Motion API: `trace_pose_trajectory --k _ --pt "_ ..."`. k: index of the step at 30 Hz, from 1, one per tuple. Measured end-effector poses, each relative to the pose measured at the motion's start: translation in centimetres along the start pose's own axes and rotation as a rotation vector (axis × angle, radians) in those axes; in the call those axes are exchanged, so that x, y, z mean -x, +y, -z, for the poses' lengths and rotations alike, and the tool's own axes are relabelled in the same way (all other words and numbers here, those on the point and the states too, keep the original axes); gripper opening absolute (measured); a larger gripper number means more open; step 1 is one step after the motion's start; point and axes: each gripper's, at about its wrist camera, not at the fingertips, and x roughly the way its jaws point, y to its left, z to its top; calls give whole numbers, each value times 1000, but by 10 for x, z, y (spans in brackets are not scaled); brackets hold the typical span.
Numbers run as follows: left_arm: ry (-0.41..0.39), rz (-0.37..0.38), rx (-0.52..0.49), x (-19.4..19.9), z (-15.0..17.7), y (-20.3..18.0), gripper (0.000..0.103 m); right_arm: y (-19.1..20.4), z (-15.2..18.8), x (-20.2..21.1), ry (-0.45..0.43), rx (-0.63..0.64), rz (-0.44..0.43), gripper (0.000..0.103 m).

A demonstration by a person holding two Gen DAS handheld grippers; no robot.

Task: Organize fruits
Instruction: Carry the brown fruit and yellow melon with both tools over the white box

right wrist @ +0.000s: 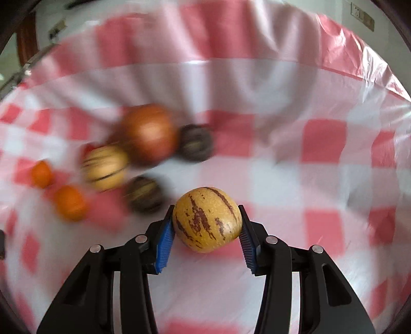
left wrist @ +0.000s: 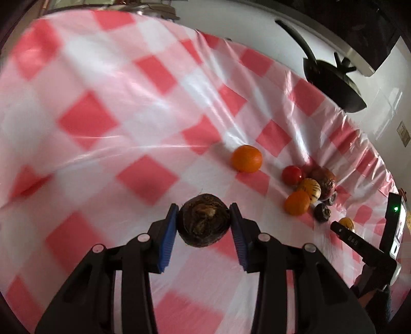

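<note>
Looks like someone's home, a dining spot probably; the worktop [left wrist: 108, 84] has a red-and-white checked plastic tablecloth [left wrist: 143, 177] with loose fruit [left wrist: 300, 190] on it; beyond the left hand-held gripper [left wrist: 204, 226] there's a plain white wall [left wrist: 257, 23] with a socket plate [left wrist: 403, 133].

A: Left wrist view looks down along its claw [left wrist: 204, 223], close over the checked bench [left wrist: 102, 108].
B: Right likewise; both share the fruit cluster [left wrist: 308, 190].
</note>
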Motion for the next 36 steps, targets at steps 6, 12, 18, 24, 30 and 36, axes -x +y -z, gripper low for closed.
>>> trace_pose_trajectory --k 6,12,18,24,30,36 --pt "-58 -51 -32 60 25 41 41 82 51 63 -20 97 -165 46" --pt "-84 -96 -31 124 57 105 41 158 120 110 14 213 -323 46" --pt "-100 -134 -42 181 95 166 41 209 182 160 5 363 -401 46" --pt "-82 -156 -43 222 136 216 41 240 234 206 -20 501 -455 46" --pt "-76 -193 -9 251 169 259 41 271 288 239 -39 685 -513 46" --pt "-80 -247 77 276 193 306 41 305 341 266 -72 883 -561 46"
